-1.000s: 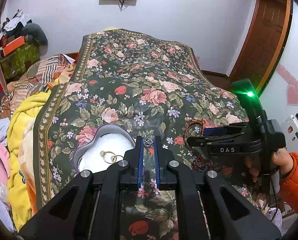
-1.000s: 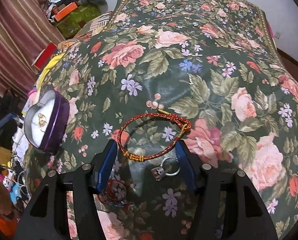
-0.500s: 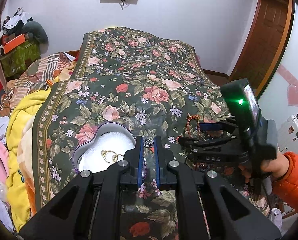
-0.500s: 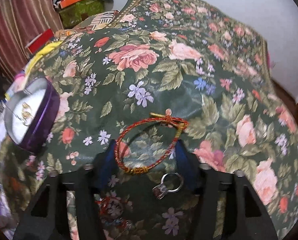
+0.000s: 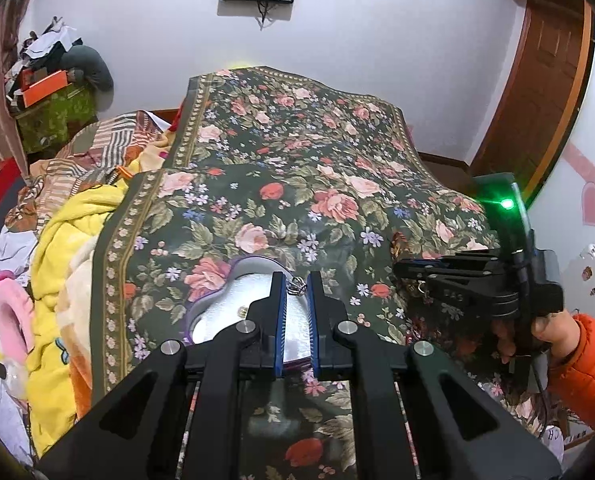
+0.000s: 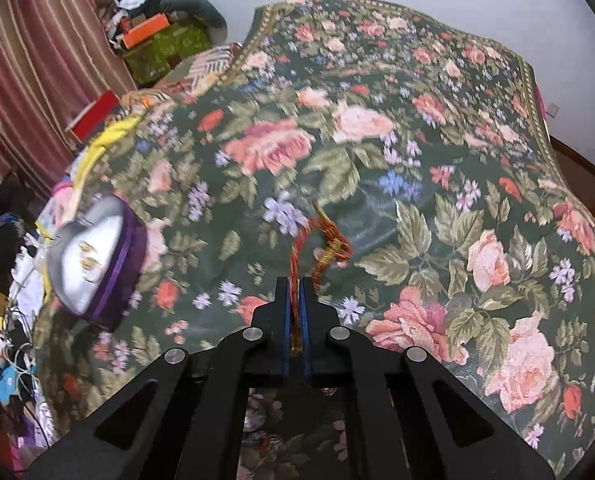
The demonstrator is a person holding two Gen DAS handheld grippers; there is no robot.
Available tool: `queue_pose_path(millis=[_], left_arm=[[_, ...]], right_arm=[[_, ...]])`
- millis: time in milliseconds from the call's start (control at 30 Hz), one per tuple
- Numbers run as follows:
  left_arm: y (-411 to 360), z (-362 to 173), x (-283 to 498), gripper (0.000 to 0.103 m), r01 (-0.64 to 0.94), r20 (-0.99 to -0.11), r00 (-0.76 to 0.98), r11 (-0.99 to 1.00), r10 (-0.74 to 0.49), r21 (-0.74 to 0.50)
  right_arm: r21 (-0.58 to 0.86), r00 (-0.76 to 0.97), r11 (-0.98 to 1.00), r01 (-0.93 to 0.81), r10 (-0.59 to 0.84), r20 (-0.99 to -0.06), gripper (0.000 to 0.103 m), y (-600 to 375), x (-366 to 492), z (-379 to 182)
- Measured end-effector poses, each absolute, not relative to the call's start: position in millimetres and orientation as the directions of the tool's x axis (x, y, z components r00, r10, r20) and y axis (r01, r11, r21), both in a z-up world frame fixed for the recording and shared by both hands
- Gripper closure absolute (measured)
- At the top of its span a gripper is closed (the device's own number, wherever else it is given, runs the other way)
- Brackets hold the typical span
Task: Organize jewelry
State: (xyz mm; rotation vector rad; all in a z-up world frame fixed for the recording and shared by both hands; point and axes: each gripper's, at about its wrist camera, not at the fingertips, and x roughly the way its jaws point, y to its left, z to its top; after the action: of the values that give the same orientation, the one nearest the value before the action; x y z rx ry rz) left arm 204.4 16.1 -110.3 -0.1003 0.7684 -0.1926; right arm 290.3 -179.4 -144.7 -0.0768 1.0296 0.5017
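Observation:
My left gripper [image 5: 296, 280] is shut on a small silver ring [image 5: 297, 287] pinched at its fingertips, just above the near rim of a purple heart-shaped box [image 5: 213, 304] with a white cushion. My right gripper [image 6: 296, 281] is shut on a red and gold braided bracelet [image 6: 329, 246], whose loop is squeezed narrow and sticks out ahead of the tips over the floral cloth [image 6: 437, 216]. In the right wrist view the heart-shaped box [image 6: 125, 256] sits at the left with gold earrings [image 6: 87, 258] on its cushion. The left wrist view shows the right gripper [image 5: 399, 269] at the right, held by a hand in an orange sleeve [image 5: 589, 364].
The floral cloth covers a bed that runs back to a white wall. A yellow blanket [image 5: 61, 248] and piled clothes crowd the left side. More small jewellery lies on the cloth under the right gripper's body, mostly hidden. A wooden door [image 5: 537, 92] stands at the far right.
The right gripper's jaws have come together on the bracelet, pressing its round loop flat. The left gripper keeps the ring and now sits more over the box, hiding most of the earrings.

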Motion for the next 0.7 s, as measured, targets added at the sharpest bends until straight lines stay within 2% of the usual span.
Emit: queue_pose_path(millis=[367, 533, 700], left_arm=[[40, -99, 196, 0.094, 0.086, -0.660, 0.733, 0.985, -0.164, -0.149], [53, -98, 192, 0.094, 0.062, -0.660, 0.737, 0.987, -0.145, -0.147], [57, -103, 192, 0.094, 0.051, -0.668, 0.732, 0.989, -0.133, -0.141]], right_arm=[[0.192, 0.455, 0.831, -0.522, 0.461, -0.762, 0.099, -152, 274, -100], [0.191, 0.430, 0.831, -0.523, 0.451, -0.782, 0.099, -142, 277, -108], [0.116, 0.408, 0.853, -0.508, 0.357, -0.840, 0.097, -141, 283, -131]])
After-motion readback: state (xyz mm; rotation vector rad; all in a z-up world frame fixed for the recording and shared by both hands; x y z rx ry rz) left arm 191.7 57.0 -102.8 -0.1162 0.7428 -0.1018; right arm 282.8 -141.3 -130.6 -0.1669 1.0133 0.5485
